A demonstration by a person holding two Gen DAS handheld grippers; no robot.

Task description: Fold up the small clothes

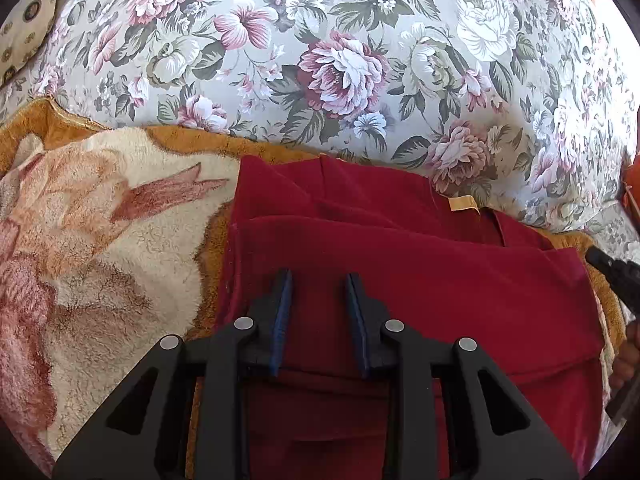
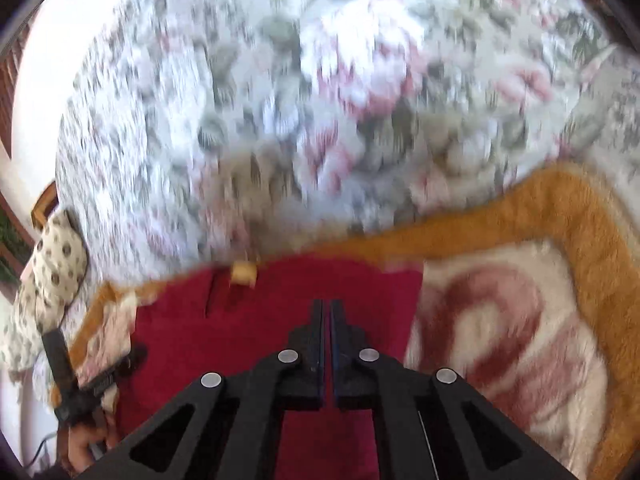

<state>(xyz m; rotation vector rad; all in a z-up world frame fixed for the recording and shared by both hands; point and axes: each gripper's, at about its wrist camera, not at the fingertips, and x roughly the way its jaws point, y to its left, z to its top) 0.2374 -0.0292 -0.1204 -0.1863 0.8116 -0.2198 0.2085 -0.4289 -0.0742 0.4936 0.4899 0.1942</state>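
Left view, left gripper [image 1: 318, 280]: its fingers stand apart, holding nothing, just above the red garment [image 1: 400, 280].
Left view, garment: partly folded, lying under and ahead of the fingers on the fluffy blanket [image 1: 120, 240].
Left view, tag: a small tan label [image 1: 463, 203] ahead and to the right; no words can be read.
Right view, right gripper [image 2: 329, 308]: fingers nearly together, with nothing seen between them.
Right view, risk: the view is blurry, so a quick grab may miss the edge or bunch the folds.
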